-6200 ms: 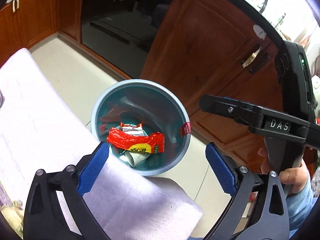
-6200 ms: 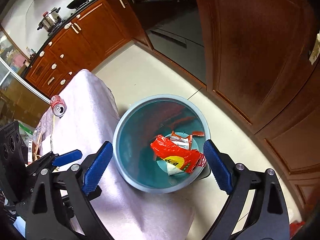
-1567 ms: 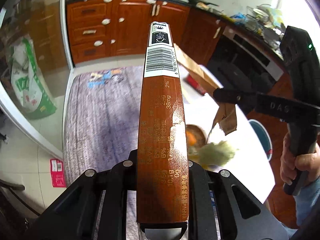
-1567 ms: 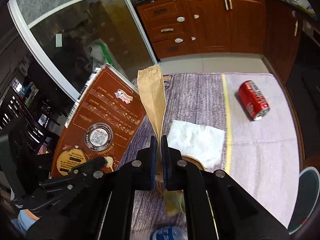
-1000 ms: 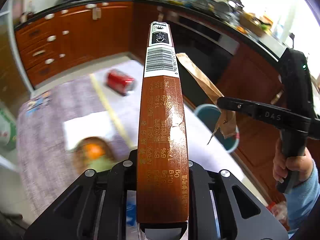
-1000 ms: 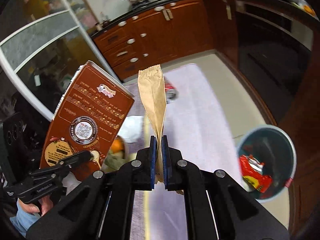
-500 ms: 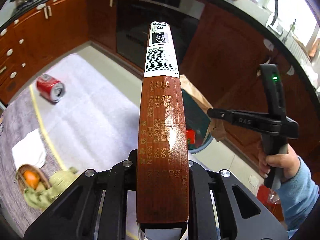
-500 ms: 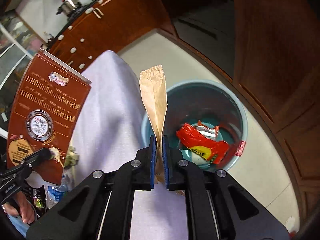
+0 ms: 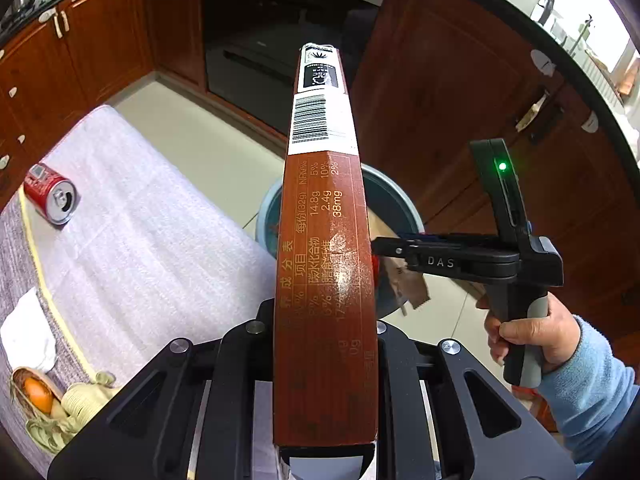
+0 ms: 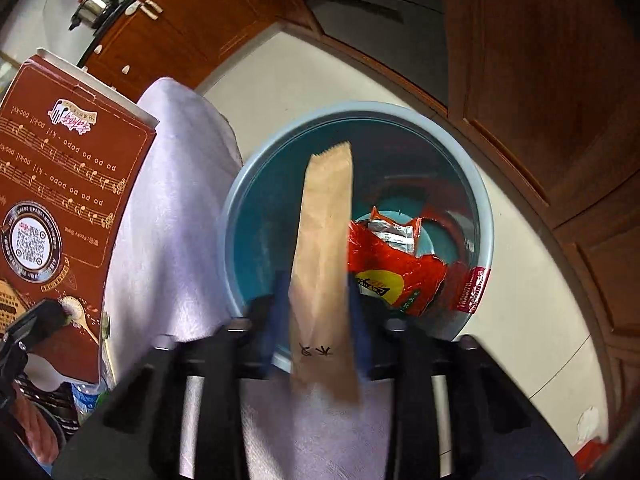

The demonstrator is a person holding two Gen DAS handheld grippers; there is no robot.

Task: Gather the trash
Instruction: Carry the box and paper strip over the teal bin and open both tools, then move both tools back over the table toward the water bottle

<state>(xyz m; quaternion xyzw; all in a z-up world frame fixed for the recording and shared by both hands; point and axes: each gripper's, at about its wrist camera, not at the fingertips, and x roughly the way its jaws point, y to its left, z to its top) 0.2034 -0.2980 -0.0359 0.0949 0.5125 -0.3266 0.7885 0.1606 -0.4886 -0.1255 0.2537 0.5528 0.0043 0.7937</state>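
My left gripper point(image 9: 325, 344) is shut on a tall brown carton point(image 9: 326, 240), which stands upright in its jaws; the carton also shows in the right wrist view point(image 10: 60, 200). My right gripper point(image 10: 318, 312) hangs over the blue trash bin point(image 10: 478, 216), its blurred jaws parted. A brown paper sleeve point(image 10: 324, 264) lies flat between them, tipping toward the bin. A red wrapper point(image 10: 394, 268) lies in the bin. In the left wrist view the right gripper point(image 9: 378, 246) is beside the bin point(image 9: 400, 200) with the sleeve point(image 9: 408, 284) hanging below.
The table wears a pale cloth point(image 9: 140, 240) ending near the bin. A red can point(image 9: 50, 199) lies on it, with a white napkin point(image 9: 26, 336) and a small basket with an orange point(image 9: 36, 392). Wooden cabinets point(image 9: 460, 100) and an oven point(image 9: 276, 40) surround the floor.
Both grippers swung from the table toward the bin. The right gripper's jaws have parted and the paper sleeve has turned flat and tipped forward over the bin. The carton stays gripped.
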